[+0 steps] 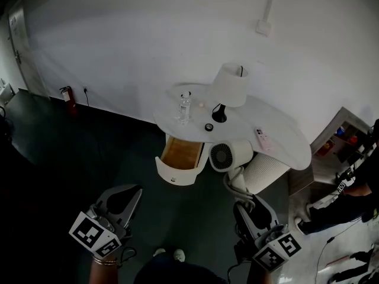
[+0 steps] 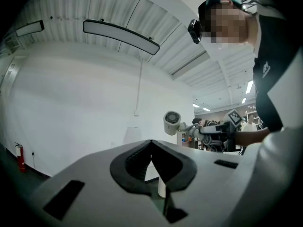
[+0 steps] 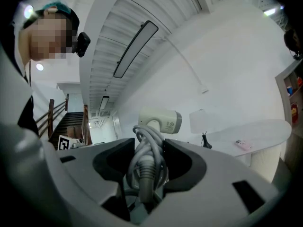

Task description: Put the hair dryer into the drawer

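right gripper [image 1: 247, 206], low in the head view, is clenched on the hair dryer [image 1: 230, 155]. in the right gripper view its jaws [image 3: 149, 151] press from both sides on the handle and the grey cord [image 3: 147, 148] wound around it. the pale hair dryer is held up in the air. its round grille faces the head camera, just right of the drawer [image 1: 173, 175] and in front of the table edge.

the drawer is pulled open, with its wooden inside showing and its curved white front toward the person. above it, the white table [image 1: 284, 136] carries a lamp [image 1: 230, 86] with a pale shade, a clear bottle [image 1: 185, 108], a small dark round thing [image 1: 208, 127] and a pink phone [image 1: 263, 139]. a ribbed white base [image 1: 265, 173] stands under the table's right part.

left gripper [image 1: 129, 195] hangs well apart to the left over the dark floor. in its own view the jaws [image 2: 151, 145] are closed tip to tip, with nothing between them. a red fire extinguisher [image 1: 66, 93] stands by the far wall. another person [image 1: 355, 185] is at the right edge.
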The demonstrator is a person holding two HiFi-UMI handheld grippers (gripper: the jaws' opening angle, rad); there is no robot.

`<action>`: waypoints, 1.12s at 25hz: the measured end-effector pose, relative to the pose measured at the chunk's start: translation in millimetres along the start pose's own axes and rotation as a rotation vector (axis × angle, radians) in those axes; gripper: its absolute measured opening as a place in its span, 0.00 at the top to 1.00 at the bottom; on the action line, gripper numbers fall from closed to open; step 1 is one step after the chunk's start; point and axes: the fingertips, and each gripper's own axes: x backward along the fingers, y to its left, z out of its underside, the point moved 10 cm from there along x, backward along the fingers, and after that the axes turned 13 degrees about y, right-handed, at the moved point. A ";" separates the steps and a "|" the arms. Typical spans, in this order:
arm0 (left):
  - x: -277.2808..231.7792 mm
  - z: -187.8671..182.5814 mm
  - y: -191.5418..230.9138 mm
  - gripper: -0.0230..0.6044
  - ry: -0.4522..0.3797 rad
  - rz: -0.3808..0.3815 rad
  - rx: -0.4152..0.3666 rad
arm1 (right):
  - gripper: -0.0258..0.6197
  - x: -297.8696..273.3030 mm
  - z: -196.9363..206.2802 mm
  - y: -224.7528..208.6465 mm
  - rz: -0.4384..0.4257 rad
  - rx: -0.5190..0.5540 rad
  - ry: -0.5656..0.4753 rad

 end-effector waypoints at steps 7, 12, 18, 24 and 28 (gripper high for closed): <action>-4.9 4.6 -10.2 0.95 0.000 -0.021 -0.007 | 0.63 4.6 2.8 -11.5 -0.018 0.030 -0.001; -11.4 3.1 -8.2 0.95 0.010 -0.029 -0.008 | 0.63 -1.3 -1.5 -13.9 -0.029 0.005 0.039; -19.6 3.6 7.4 0.95 0.013 -0.023 -0.014 | 0.63 -18.3 -2.7 -18.1 -0.053 0.050 -0.011; -32.3 -3.3 30.2 0.95 0.012 0.002 -0.019 | 0.63 -41.9 -11.5 -13.3 -0.036 -0.004 0.037; -43.6 -9.1 53.7 0.95 0.015 0.022 -0.020 | 0.63 -63.0 -19.0 -12.8 -0.026 -0.006 0.039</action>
